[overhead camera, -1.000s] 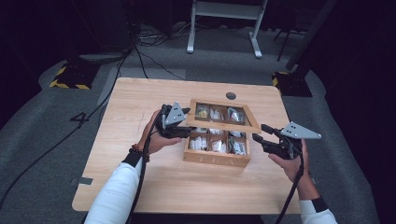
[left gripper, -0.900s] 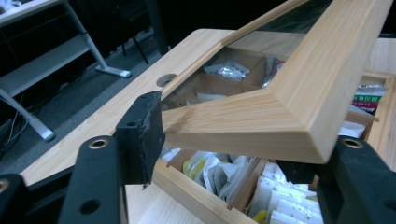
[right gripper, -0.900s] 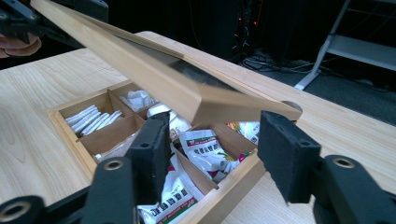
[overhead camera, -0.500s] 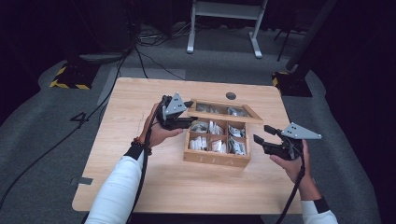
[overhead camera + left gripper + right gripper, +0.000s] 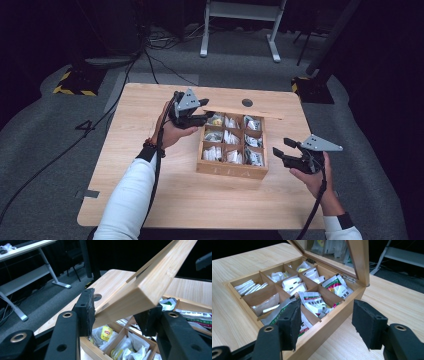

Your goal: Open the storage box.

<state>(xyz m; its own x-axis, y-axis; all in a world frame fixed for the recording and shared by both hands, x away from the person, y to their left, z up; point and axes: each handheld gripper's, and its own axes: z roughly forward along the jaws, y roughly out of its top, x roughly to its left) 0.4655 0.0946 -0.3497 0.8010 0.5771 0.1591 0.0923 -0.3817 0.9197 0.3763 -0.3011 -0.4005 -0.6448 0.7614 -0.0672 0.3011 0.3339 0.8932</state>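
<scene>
A wooden box with several compartments of tea bags sits mid-table. Its hinged lid is tilted up at the far side. My left gripper is shut on the lid's left front corner. Its jaws have just been closing, and in the left gripper view the pads press on the lid. My right gripper hovers open just right of the box, with nothing held. In the right gripper view its jaws frame the box's near corner, the packets and the raised lid.
A round cable hole lies in the wooden table behind the box. Bare tabletop lies left of and in front of the box. On the floor beyond are a white metal stand, cables and yellow-black striped blocks.
The left gripper has risen and moved back with the lid's corner, swinging the lid from lying on the box to tilted up. The right gripper has stayed beside the box.
</scene>
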